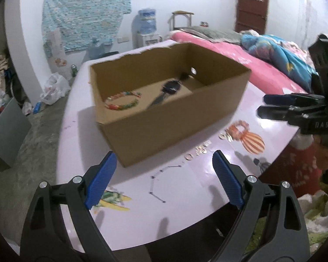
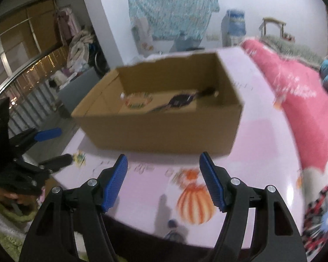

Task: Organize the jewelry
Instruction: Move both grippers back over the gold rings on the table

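An open cardboard box [image 1: 164, 118] sits on the pale pink tabletop [image 1: 185, 207], serving, it seems, as the collecting place for the jewelry: a multicoloured beaded bracelet [image 1: 123, 103] and a dark wristwatch [image 1: 171, 87] already lie on its floor, the bracelet toward one end and the watch near the middle. The rest is still out on the tabletop, just in front of the box's near wall, within easy reach of both tools: a thin chain [image 1: 159, 181] laid in a loose curve, and a scatter of small rings or earrings [image 1: 200, 150], too small and blurred to tell apart. The left gripper [image 1: 164, 174] hangs above the chain with its blue pads spread wide and nothing between them, which suits a coming pick of that chain. The right gripper [image 2: 164, 174] is also parted, somewhat less widely, and empty, poised over the small pieces near a printed striped figure [image 2: 194, 203] on the tabletop covering. The only writing visible is a few pale letters on the right gripper's body in the left wrist view, roughly "DAS", partly cut off; the box shows no label.
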`<action>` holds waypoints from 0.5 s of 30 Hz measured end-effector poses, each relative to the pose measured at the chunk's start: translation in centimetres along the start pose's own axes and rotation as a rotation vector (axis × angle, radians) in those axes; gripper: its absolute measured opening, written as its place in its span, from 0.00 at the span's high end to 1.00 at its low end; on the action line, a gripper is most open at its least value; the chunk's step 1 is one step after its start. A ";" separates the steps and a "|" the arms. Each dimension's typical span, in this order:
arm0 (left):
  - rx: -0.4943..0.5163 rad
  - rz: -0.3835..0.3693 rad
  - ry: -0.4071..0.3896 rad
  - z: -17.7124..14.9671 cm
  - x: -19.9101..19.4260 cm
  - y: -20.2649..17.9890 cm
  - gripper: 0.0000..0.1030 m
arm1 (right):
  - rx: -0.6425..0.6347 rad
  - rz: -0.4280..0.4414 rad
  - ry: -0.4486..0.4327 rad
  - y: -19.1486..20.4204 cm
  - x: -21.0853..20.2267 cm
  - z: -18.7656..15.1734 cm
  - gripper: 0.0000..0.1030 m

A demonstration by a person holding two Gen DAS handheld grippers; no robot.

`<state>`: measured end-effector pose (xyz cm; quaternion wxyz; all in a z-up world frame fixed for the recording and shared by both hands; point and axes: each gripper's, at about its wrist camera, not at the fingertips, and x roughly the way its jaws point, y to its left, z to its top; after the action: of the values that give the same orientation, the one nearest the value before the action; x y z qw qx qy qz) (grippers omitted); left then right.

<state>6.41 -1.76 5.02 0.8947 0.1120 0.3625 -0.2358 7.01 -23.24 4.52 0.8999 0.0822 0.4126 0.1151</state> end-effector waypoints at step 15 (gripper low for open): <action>0.038 -0.070 0.118 -0.9 7.9 -2.0 0.60 | 0.036 0.032 0.150 1.1 5.8 -2.8 0.57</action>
<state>9.80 -5.85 -1.26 0.8607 0.1299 0.4138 -0.2667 8.38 -20.47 -1.21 0.8629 0.0960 0.4794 0.1281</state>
